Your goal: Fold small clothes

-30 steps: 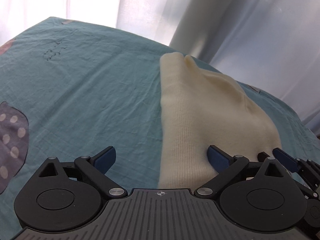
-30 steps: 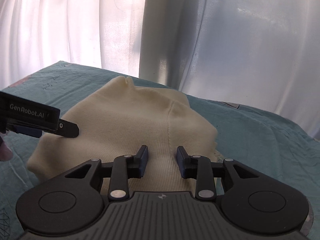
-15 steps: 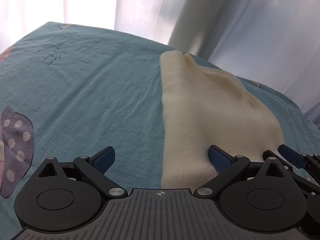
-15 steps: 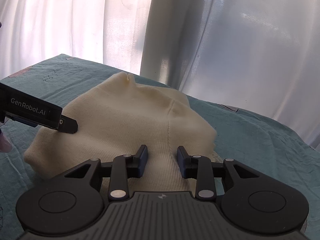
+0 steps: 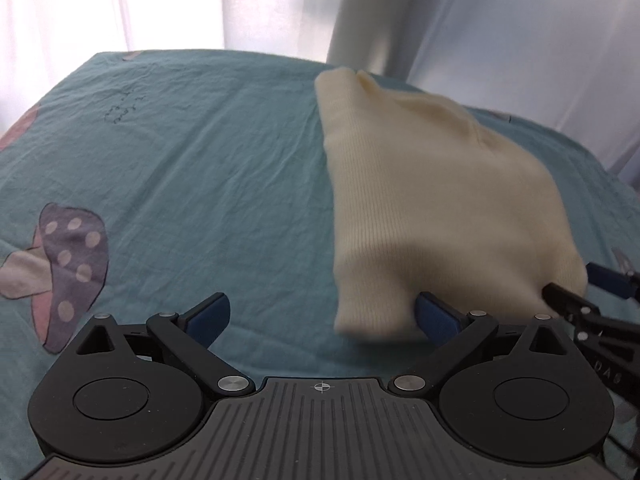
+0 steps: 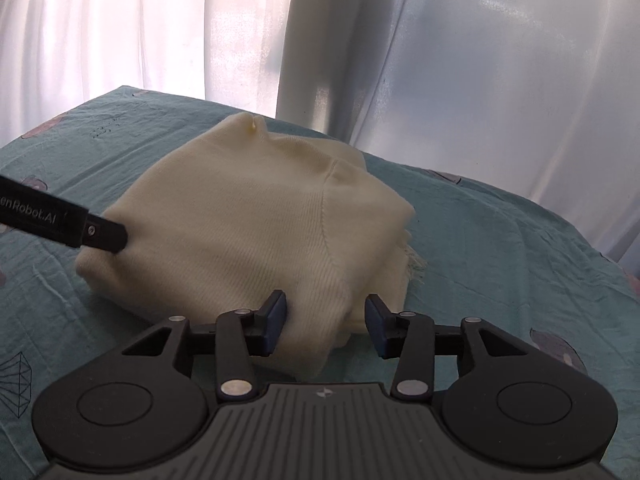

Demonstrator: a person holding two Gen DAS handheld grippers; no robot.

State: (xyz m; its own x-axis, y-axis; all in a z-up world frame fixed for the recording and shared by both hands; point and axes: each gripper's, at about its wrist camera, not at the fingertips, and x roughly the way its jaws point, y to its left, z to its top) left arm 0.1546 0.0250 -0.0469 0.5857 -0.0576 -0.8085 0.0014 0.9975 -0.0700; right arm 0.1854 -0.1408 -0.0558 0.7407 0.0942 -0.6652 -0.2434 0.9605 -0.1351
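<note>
- Teal bedsheet covers the work surface; white curtains hang behind it.
- Folded cream knit garment lies flat on the sheet, toward the far edge.
- Left gripper stands spread wide and grasps nothing; its right finger touches the garment's near left corner, its left finger is over bare sheet.
- Right gripper has just been opening; the garment's near edge lies between the parted jaws, the pads no longer pressing it.
- Left wrist view alone shows a mushroom print on the sheet.
- Right wrist view alone shows frayed threads at the garment's right edge.
</note>
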